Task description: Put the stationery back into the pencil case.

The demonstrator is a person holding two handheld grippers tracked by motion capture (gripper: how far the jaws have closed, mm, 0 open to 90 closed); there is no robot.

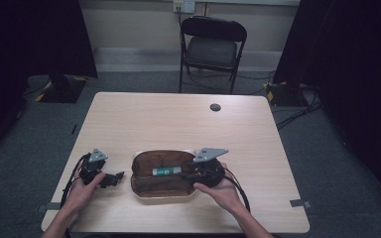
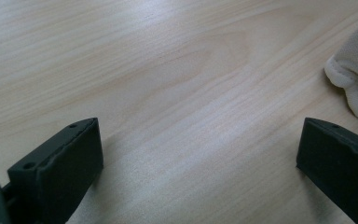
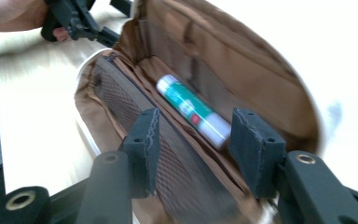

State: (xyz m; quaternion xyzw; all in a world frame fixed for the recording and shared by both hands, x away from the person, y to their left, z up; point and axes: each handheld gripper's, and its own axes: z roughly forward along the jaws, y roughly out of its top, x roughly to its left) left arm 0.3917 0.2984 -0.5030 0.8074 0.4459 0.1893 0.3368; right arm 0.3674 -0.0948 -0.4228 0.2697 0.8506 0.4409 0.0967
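Right gripper view: right gripper (image 3: 193, 140) jaws apart above glue stick (image 3: 193, 111) inside open pouch (image 3: 261, 79). Left gripper (image 2: 198, 154) jaws apart, pouch at 3 o'clock. Advice: descend square, straddle tube, avoid mesh pocket (image 3: 130, 105).

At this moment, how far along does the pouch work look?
Done: the pouch lies open with a glue stick inside. In hand: the right gripper, jaws open, hovers at the stick without gripping it. The left gripper waits open beside the pouch on the table. Left, probably: handling the stick and closing the pouch.
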